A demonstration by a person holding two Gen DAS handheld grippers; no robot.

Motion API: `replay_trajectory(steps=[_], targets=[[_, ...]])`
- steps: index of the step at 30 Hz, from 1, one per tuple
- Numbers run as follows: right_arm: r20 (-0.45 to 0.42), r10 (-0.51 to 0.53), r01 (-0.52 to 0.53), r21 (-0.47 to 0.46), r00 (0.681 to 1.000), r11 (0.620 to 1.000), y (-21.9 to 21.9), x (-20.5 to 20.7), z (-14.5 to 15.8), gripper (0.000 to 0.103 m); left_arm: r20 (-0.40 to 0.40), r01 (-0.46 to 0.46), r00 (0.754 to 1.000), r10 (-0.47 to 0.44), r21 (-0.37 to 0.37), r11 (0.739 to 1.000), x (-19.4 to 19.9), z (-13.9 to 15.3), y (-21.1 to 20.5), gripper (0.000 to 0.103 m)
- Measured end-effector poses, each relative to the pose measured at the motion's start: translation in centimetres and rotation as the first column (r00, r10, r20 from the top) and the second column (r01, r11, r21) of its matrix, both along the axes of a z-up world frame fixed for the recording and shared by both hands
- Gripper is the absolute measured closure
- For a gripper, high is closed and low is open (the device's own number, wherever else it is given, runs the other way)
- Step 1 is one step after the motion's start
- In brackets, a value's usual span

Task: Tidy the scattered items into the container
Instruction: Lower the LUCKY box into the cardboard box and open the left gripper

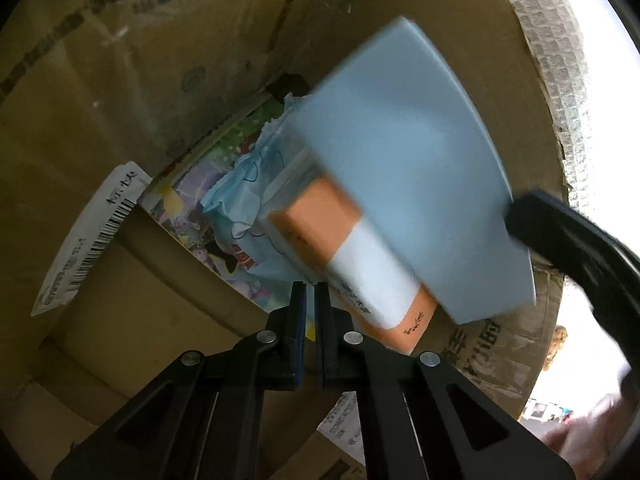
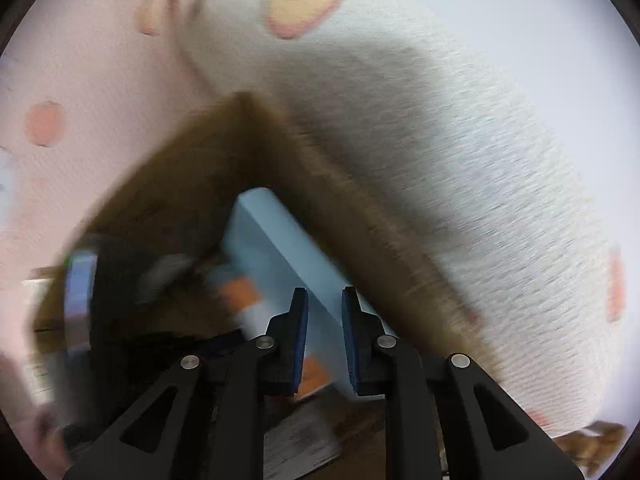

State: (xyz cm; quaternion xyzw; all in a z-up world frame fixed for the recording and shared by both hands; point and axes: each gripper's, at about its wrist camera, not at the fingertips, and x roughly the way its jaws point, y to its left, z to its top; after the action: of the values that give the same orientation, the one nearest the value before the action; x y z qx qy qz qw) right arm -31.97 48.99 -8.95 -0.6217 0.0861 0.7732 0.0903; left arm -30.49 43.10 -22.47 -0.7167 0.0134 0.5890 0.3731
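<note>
Left gripper [image 1: 310,286] clenched on nothing, poised over the cardboard box [image 1: 120,80] beside the orange-and-white box [image 1: 352,264] lying inside on a blue packet [image 1: 244,200]. Right gripper [image 2: 324,292] grasping the pale blue slab [image 2: 276,236] by its edge, held tilted over the box's corner (view blurred). Risk, judged: slab pivoting in so narrow a pinch, catching the rim or jamming aslant atop the orange-and-white box.

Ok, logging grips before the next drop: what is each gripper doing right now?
Left gripper: shut, nothing between its fingers.
Right gripper: shut on the light blue box, above the cardboard box.
</note>
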Motion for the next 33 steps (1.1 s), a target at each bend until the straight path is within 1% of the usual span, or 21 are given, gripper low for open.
replay_trajectory(steps=[2, 4, 6, 8, 11, 15, 16, 18, 23, 26, 28, 29, 30, 31, 33], targets=[[0.009, -0.002, 0.003, -0.093, 1.000, 0.996, 0.2, 0.1, 0.5, 0.089, 0.027, -0.007, 1.000, 0.006, 0.020, 1.000, 0.0, -0.3, 0.1, 0.101], [0.003, -0.002, 0.003, -0.150, 1.000, 0.989, 0.5, 0.2, 0.8, 0.089, 0.039, -0.013, 0.999, 0.012, 0.018, 1.000, 0.2, -0.5, 0.2, 0.101], [0.023, -0.005, 0.008, -0.138, 1.000, 0.990, 0.8, 0.3, 0.5, 0.089, 0.047, -0.021, 0.999, 0.020, 0.018, 1.000, 0.2, -0.7, 0.1, 0.101], [0.012, -0.004, 0.005, -0.122, 1.000, 0.993, 0.8, 0.5, 0.1, 0.089, 0.061, -0.032, 0.998, 0.031, 0.022, 0.999, 0.2, -0.8, -0.1, 0.101], [0.007, -0.026, 0.027, -0.184, 1.000, 0.983, 1.5, 1.2, 0.0, 0.089, 0.053, -0.070, 0.996, 0.068, 0.036, 0.997, -0.1, -0.3, -0.8, 0.101], [-0.002, -0.027, 0.026, -0.194, 1.000, 0.981, 1.5, 1.8, 0.1, 0.089, 0.025, -0.103, 0.994, 0.102, 0.073, 0.992, 0.1, 1.2, -1.6, 0.101], [-0.003, -0.034, 0.032, -0.215, 0.999, 0.976, 1.5, 2.0, 0.0, 0.089, 0.025, -0.108, 0.994, 0.106, 0.077, 0.991, 0.1, 1.3, -1.8, 0.101], [-0.004, -0.050, 0.048, -0.256, 0.999, 0.966, 1.6, 2.4, -0.3, 0.089, 0.050, -0.123, 0.992, 0.119, 0.089, 0.988, 0.0, 1.1, -2.2, 0.101], [0.005, -0.034, 0.034, -0.280, 0.999, 0.959, 0.6, 3.5, -1.1, 0.089, 0.086, -0.169, 0.983, 0.160, 0.122, 0.978, 0.7, 1.7, -3.8, 0.101], [0.026, -0.051, 0.057, -0.323, 0.998, 0.945, 1.0, 3.7, -2.3, 0.089, 0.070, -0.201, 0.979, 0.194, 0.119, 0.972, 1.1, 2.6, -4.7, 0.101], [0.048, -0.058, 0.071, -0.330, 0.997, 0.941, 1.0, 3.4, -3.0, 0.089, 0.040, -0.217, 0.976, 0.214, 0.092, 0.972, 1.4, 2.9, -5.3, 0.101], [0.070, -0.067, 0.086, -0.320, 0.995, 0.944, 0.9, 3.4, -3.5, 0.089, 0.036, -0.219, 0.976, 0.217, 0.094, 0.971, 1.5, 3.0, -5.4, 0.101], [0.079, -0.069, 0.089, -0.291, 0.994, 0.953, -0.1, 3.2, -4.0, 0.089, 0.043, -0.212, 0.977, 0.209, 0.102, 0.972, 1.6, 3.0, -5.4, 0.101], [0.080, -0.067, 0.085, -0.252, 0.995, 0.964, -0.2, 3.2, -4.2, 0.090, 0.057, -0.211, 0.977, 0.206, 0.108, 0.971, 1.6, 2.9, -5.4, 0.101], [0.069, -0.066, 0.080, -0.230, 0.995, 0.970, -0.2, 3.2, -4.5, 0.090, 0.079, -0.229, 0.972, 0.222, 0.108, 0.967, 1.6, 2.6, -5.5, 0.101]])
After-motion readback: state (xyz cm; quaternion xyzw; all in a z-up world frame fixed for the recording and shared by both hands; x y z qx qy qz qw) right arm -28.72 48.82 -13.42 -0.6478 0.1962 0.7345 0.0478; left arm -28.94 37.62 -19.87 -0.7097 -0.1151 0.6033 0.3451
